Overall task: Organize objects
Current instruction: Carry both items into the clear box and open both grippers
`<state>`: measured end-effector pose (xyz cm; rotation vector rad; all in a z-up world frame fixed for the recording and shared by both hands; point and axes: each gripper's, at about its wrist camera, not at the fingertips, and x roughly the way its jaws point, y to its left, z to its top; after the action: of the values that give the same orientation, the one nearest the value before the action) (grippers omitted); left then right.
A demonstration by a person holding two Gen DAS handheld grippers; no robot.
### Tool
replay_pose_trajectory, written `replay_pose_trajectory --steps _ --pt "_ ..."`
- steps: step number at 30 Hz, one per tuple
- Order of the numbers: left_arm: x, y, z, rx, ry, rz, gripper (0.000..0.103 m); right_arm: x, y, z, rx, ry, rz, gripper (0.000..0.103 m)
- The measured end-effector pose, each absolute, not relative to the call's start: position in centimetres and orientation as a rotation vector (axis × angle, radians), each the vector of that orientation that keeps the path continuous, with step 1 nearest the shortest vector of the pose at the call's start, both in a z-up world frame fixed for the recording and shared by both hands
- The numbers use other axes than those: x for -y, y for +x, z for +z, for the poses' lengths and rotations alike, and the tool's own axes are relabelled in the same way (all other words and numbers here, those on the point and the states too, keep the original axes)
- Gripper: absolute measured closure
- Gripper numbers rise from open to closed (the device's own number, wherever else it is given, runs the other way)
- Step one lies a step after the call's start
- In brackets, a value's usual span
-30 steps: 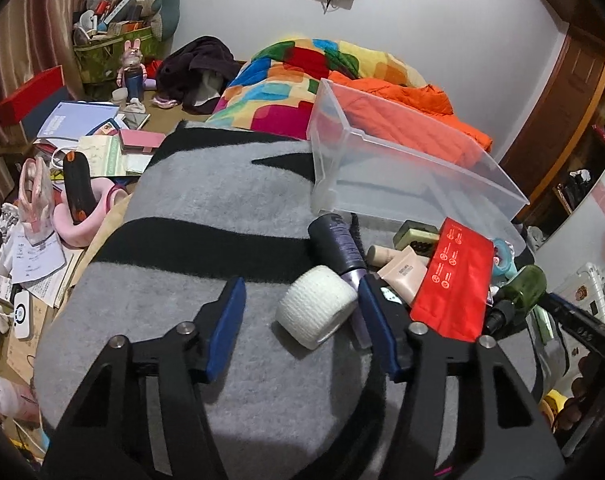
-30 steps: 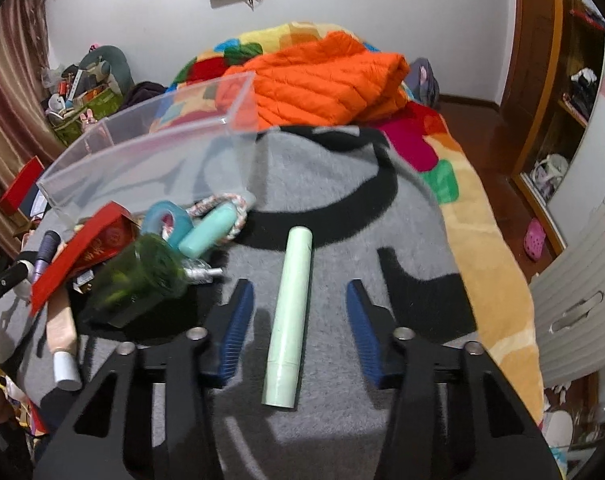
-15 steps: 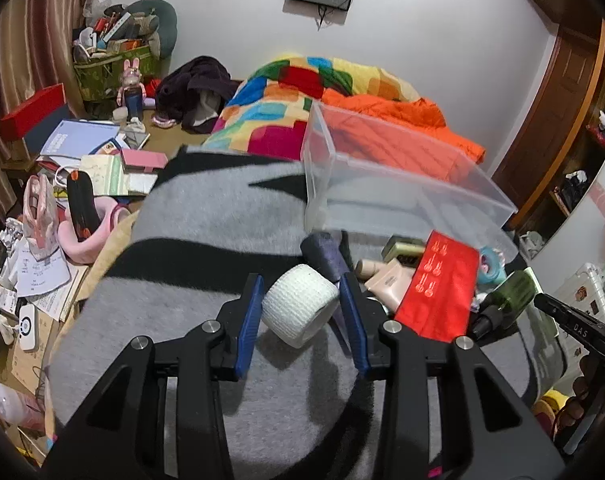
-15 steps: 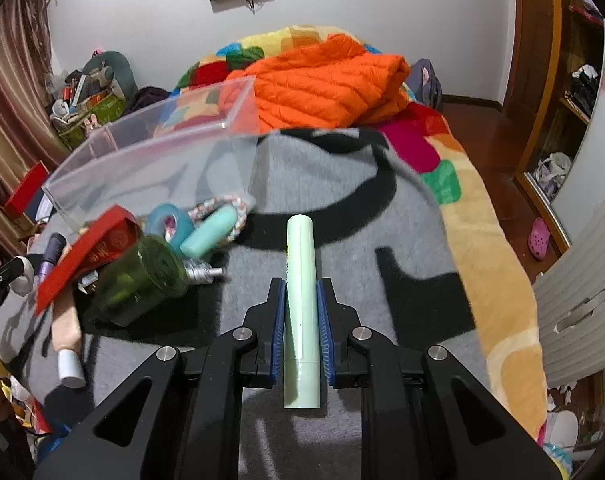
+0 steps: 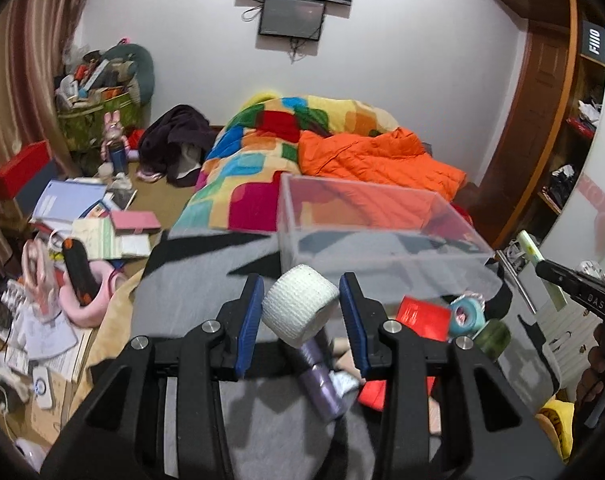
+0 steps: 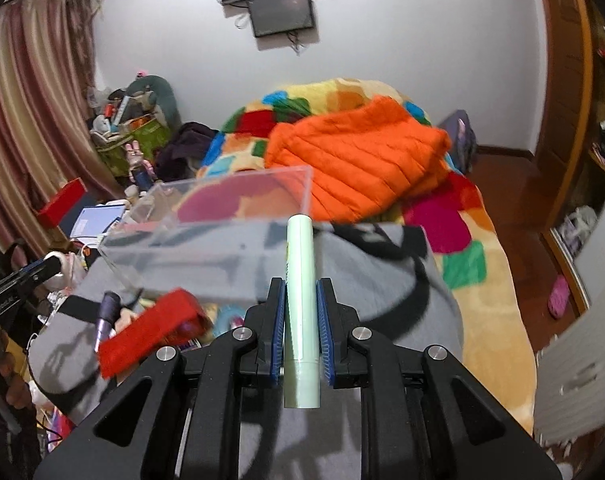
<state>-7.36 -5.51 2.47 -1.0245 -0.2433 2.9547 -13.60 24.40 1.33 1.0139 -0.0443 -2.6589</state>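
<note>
Even, soft indoor light; strong fisheye bending and dark vignetted corners; slight motion blur throughout.

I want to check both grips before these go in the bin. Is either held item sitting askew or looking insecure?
The white bandage roll sits tilted in the left hand-held gripper, pinched near the fingertips. The pale green tube lies straight along the right hand-held gripper.
</note>
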Motion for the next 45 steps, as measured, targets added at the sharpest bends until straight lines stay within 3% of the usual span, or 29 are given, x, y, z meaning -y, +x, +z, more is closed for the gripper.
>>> replay_pose_trajectory --steps 9,21,37,45 --pt "4.3 -11.8 2.2 0.215 -1.086 2.857 0.064 -20.5 -16.9 1.7 -0.056 1.004 -2.607 0.089" --pt "3.0 -17.7 1.2 0.184 -1.199 2.714 0.064 -17.8 -24.0 -0.4 -0.010 1.177 -2.434 0.089" --pt "0.8 -21.4 -1.9 0.048 -1.388 2.610 0.064 -15.2 -27.5 -4.0 -0.181 1.343 -2.355 0.089" --pt "0.4 -20.3 -1.0 0.002 -1.341 2.650 0.052 -14.9 -25.9 -2.8 -0.222 1.275 -2.380 0.089"
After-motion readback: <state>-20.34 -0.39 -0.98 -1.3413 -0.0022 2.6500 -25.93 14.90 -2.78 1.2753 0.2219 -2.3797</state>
